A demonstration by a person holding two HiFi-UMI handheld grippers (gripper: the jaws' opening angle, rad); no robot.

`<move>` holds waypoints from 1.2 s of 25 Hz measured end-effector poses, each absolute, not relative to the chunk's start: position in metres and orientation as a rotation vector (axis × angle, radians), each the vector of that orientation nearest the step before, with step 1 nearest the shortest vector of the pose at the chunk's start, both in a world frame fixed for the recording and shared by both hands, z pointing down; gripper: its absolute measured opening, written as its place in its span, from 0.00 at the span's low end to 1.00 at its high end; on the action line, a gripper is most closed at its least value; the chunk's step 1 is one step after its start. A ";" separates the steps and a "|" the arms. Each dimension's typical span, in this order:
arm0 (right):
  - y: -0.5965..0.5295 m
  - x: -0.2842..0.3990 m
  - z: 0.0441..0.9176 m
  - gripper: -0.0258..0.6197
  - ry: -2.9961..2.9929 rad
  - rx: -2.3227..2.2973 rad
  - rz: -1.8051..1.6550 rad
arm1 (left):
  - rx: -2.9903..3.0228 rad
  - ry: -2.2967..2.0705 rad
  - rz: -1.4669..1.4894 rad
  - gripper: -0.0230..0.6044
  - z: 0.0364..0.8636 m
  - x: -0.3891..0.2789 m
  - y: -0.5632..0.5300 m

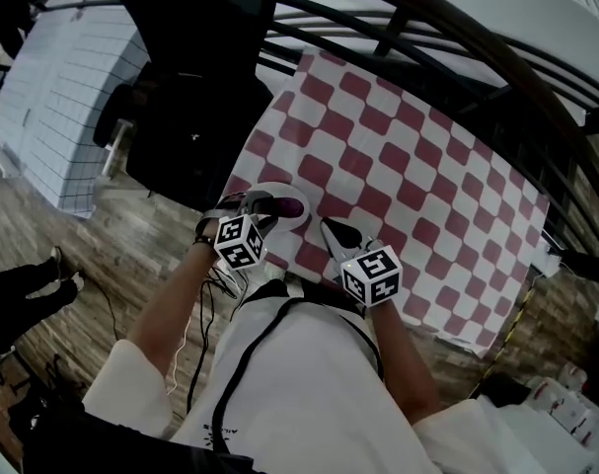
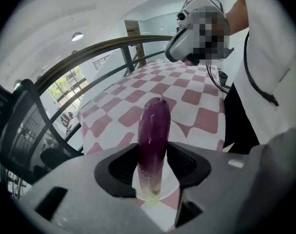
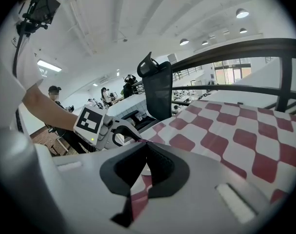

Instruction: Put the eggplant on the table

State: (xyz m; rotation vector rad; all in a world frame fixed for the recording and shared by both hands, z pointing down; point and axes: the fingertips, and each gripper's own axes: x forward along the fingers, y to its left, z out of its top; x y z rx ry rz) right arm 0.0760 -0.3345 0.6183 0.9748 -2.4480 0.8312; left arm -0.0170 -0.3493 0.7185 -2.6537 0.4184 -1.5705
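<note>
Red-white checkered cloth (image 1: 427,166) on table; wooden floor (image 1: 131,255), black chair (image 1: 195,77) beside. My left gripper (image 2: 152,165) clamps eggplant (image 2: 152,135) over white plate (image 1: 267,190). My right gripper (image 3: 146,144) closed, empty.

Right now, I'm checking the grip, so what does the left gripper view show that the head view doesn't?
Only the left gripper view: the left gripper's jaws pressed on the eggplant's sides, its pale end nearest the camera. Only the head view: the right gripper, shut on nothing, beside the left one, and the wooden floor. Both: the eggplant and the checked tablecloth.
</note>
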 end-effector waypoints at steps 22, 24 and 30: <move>-0.334 0.095 0.622 0.05 -2.413 1.047 0.885 | -2.533 0.215 -1.761 0.35 0.753 -0.015 -0.347; -0.336 0.095 0.621 0.05 -2.415 1.054 0.886 | -2.521 0.195 -1.773 0.35 0.754 -0.015 -0.347; -0.336 0.099 0.620 0.05 -2.413 1.070 0.895 | -2.508 0.175 -1.790 0.35 0.756 -0.014 -0.347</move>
